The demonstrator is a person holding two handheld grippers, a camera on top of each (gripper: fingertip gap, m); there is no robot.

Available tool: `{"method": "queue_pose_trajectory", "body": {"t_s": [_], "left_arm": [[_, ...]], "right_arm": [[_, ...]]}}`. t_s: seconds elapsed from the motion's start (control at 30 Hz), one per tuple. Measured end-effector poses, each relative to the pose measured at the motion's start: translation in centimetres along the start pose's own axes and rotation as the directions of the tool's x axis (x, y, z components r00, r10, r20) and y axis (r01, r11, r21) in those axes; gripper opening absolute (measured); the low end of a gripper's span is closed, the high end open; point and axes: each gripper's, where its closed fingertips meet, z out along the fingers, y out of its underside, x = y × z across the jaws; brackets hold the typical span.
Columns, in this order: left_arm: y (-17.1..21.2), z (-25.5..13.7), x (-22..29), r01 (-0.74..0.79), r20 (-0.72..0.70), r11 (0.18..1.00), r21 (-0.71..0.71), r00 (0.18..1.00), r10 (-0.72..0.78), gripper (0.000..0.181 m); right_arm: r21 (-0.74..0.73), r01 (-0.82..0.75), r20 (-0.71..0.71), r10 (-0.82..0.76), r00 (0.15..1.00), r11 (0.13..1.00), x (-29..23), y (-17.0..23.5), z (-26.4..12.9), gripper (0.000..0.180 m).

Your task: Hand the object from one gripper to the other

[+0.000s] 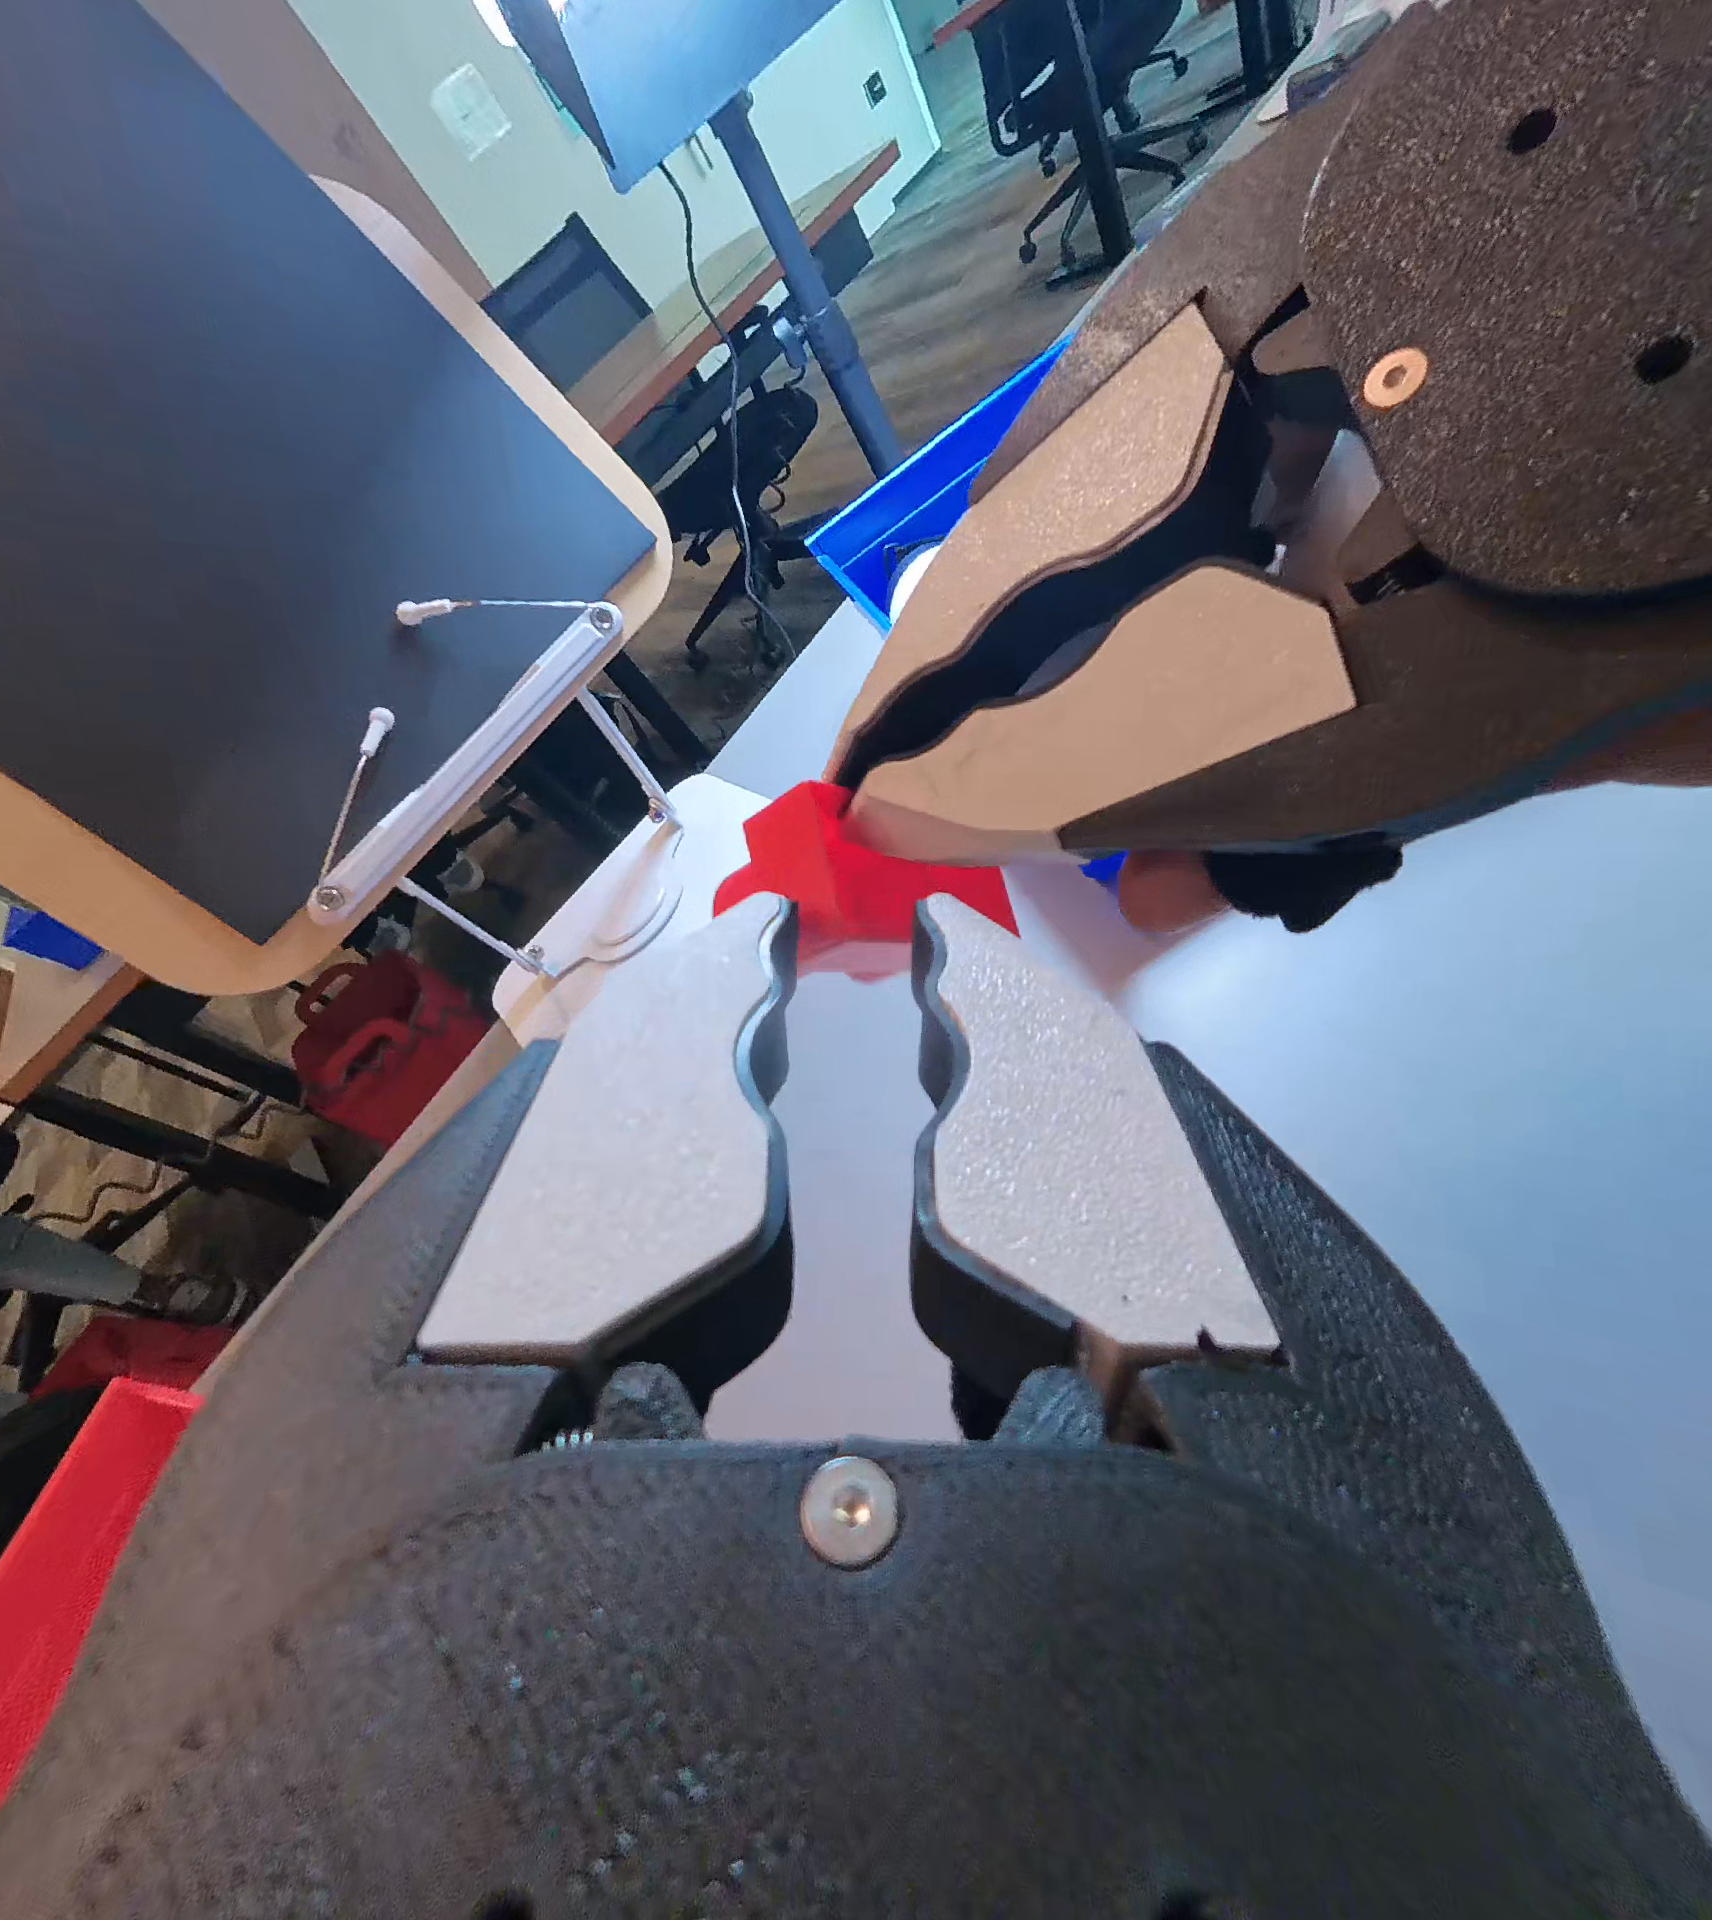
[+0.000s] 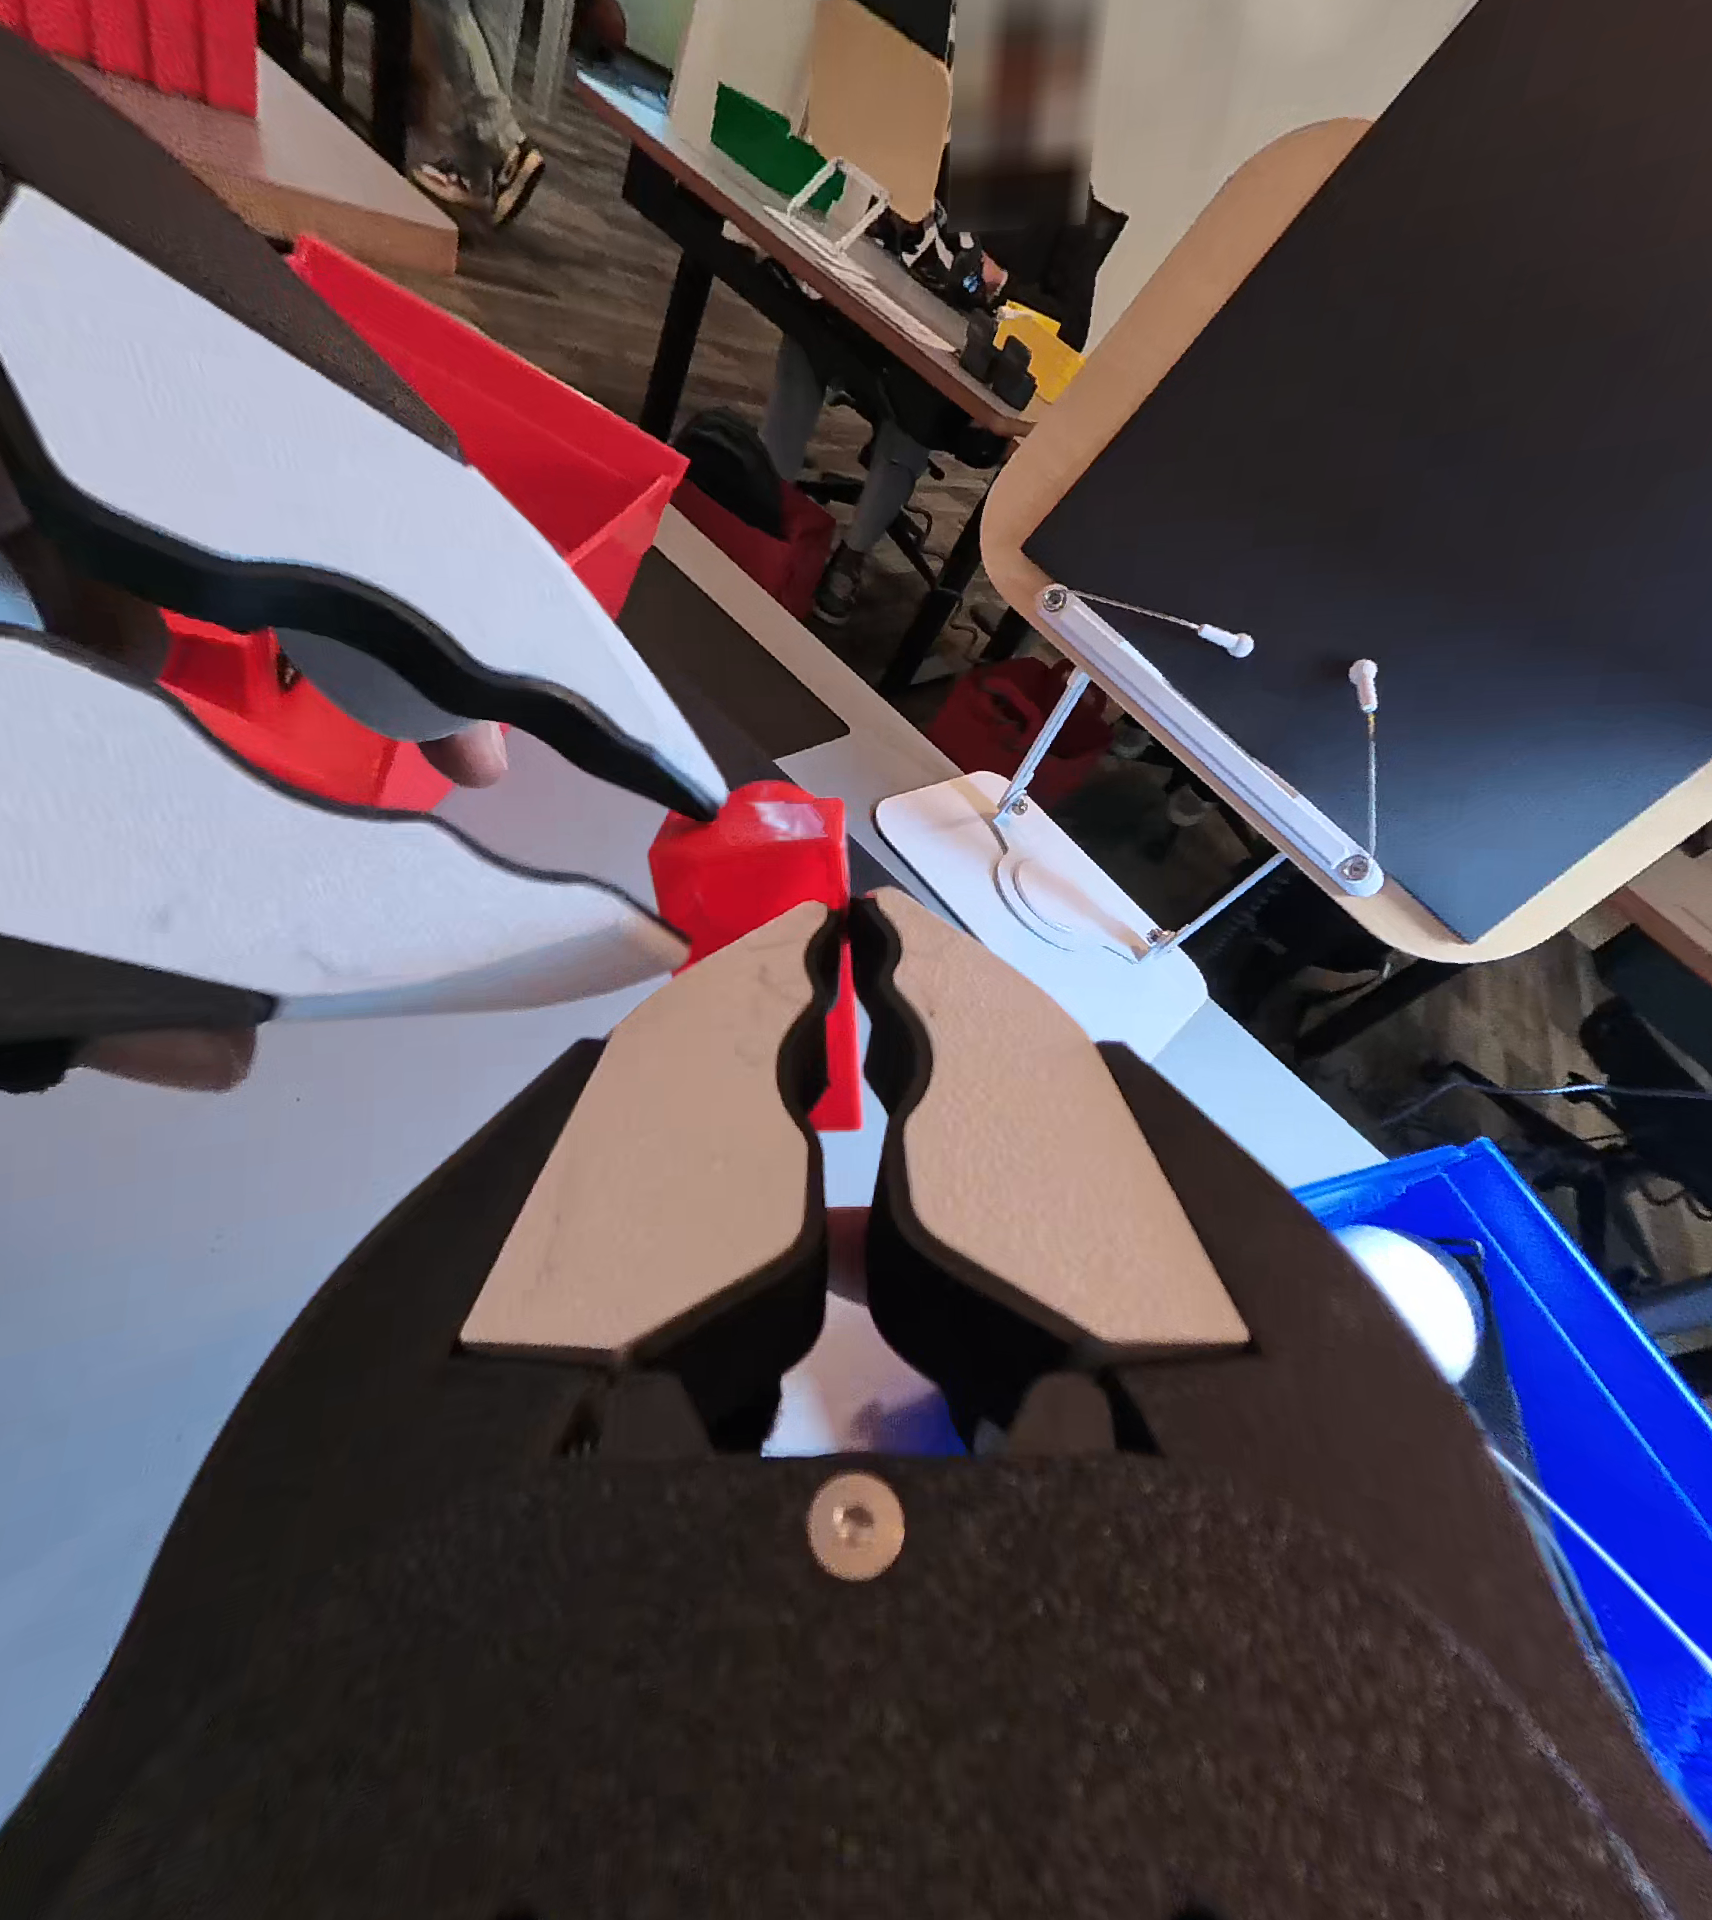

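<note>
The red block (image 2: 764,868) hangs in the air above the white table (image 1: 1454,1143), caught between both of my tools at once. My right gripper (image 2: 847,920) has its fingers pressed nearly together on a thin flange of the block, pinching it right at the tips. My left gripper (image 1: 852,920) brackets the block's thicker body from the other side; its fingers (image 1: 623,1122) are spread to about the block's width and seem to touch its sides, though I cannot tell how firmly they press.

That doubt is the danger. If I ease my right fingers off before the left ones bite, the block could drop to the table. Both holds sit at the very fingertips, so a small twist of either wrist could lever the block out, or spin it so the left ends up holding only a corner. The tips are also crowded; drawing my right gripper away crookedly may knock the left and drag the block along.
</note>
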Motion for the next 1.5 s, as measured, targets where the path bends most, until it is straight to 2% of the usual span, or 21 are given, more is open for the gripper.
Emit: {"method": "queue_pose_trajectory", "body": {"t_s": [0.07, 0.17, 0.23, 0.3, 0.43, 0.5, 0.57, 0.67, 0.73, 0.83, 0.93, 1.1, 1.23, 1.3, 1.37, 1.43, 1.5], "left_arm": [[0.1, 0.1, -1.0, 0.012, 0.072, 1.000, 0.009, 0.997, -0.012, 0.016], [0.6, 0.2, -1.5, 0.015, 0.085, 1.000, 0.002, 0.996, -0.015, 0.009], [0.7, 0.2, -1.7, -0.032, 0.088, 0.999, -0.006, 0.996, 0.033, 0.006], [1.1, 0.1, -1.7, -0.094, 0.081, 0.995, -0.028, 0.992, 0.096, 0.004], [1.5, -0.1, -0.7, -0.208, 0.001, 0.976, -0.061, 0.978, 0.209, 0.003], [1.5, -0.2, 0.3, -0.275, -0.056, 0.960, -0.052, 0.961, 0.272, 0.003], [1.7, -0.2, 0.4, -0.323, -0.057, 0.945, -0.061, 0.946, 0.320, 0.003], [1.3, -0.1, -0.2, -0.171, -0.049, 0.985, -0.031, 0.984, 0.169, 0.005], [1.4, 0.1, -1.1, -0.046, -0.020, 0.998, -0.037, 0.999, 0.045, 0.018], [1.3, 0.4, -1.1, 0.068, -0.022, 0.997, -0.028, 0.997, -0.069, 0.012], [1.3, 0.4, -1.6, 0.178, -0.020, 0.984, -0.022, 0.984, -0.179, 0.017], [1.1, 0.3, -1.5, 0.315, -0.060, 0.949, -0.021, 0.947, -0.315, 0.026], [1.3, 1.0, -1.1, 0.413, -0.107, 0.911, 0.001, 0.906, -0.410, 0.019], [1.6, 1.2, -1.1, 0.419, -0.110, 0.908, 0.006, 0.903, -0.415, 0.005], [2.1, 1.2, -1.4, 0.356, -0.081, 0.934, -0.005, 0.931, -0.355, 0.003], [2.6, 1.1, -1.6, 0.231, -0.048, 0.972, -0.049, 0.971, -0.233, 0.002], [2.9, 0.9, -1.5, 0.095, -0.032, 0.991, -0.092, 0.995, -0.098, 0.001]], "right_arm": [[0.018, -0.006, 0.008, 0.006, 1.000, 1.000, -0.4, -0.1, 0.1, 0.001], [0.033, -0.044, 0.050, 0.043, 0.998, 0.998, -1.3, -0.3, 0.2, 0.002], [0.038, -0.025, 0.077, 0.022, 0.997, 0.999, -1.7, -0.3, 0.3, 0.003], [0.063, 0.053, 0.114, -0.060, 0.992, 0.997, -2.1, -0.4, 0.2, 0.006], [0.118, 0.356, 0.058, -0.364, 0.929, 0.927, -2.3, -0.5, -0.1, 0.019], [0.122, 0.467, 0.055, -0.476, 0.878, 0.876, -2.7, -0.1, -0.1, 0.020], [0.148, 0.495, 0.067, -0.508, 0.859, 0.856, -3.2, 0.0, -0.2, 0.011], [0.139, 0.424, 0.012, -0.429, 0.903, 0.895, -2.2, -0.4, 0.0, 0.008], [0.118, 0.339, -0.012, -0.340, 0.940, 0.933, -1.4, -0.4, 0.2, 0.007], [0.105, 0.223, -0.024, -0.222, 0.975, 0.969, -1.0, -0.3, 0.4, 0.007], [0.092, 0.135, -0.030, -0.133, 0.991, 0.987, -0.8, -0.2, 0.5, 0.008], [0.092, 0.124, -0.116, -0.113, 0.987, 0.988, 0.2, -0.3, 0.4, 0.008], [0.131, 0.093, -0.130, -0.076, 0.989, 0.987, 0.2, -0.8, 0.1, 0.008], [0.140, 0.099, -0.117, -0.083, 0.990, 0.985, -0.4, -1.0, 0.1, 0.008], [0.116, 0.133, -0.077, -0.125, 0.989, 0.984, -1.0, -0.7, 0.4, 0.008], [0.078, 0.222, -0.001, -0.223, 0.975, 0.972, -2.1, 0.0, 0.7, 0.012], [0.069, 0.314, -0.003, -0.314, 0.949, 0.947, -2.3, 0.3, 0.8, 0.016]]}}
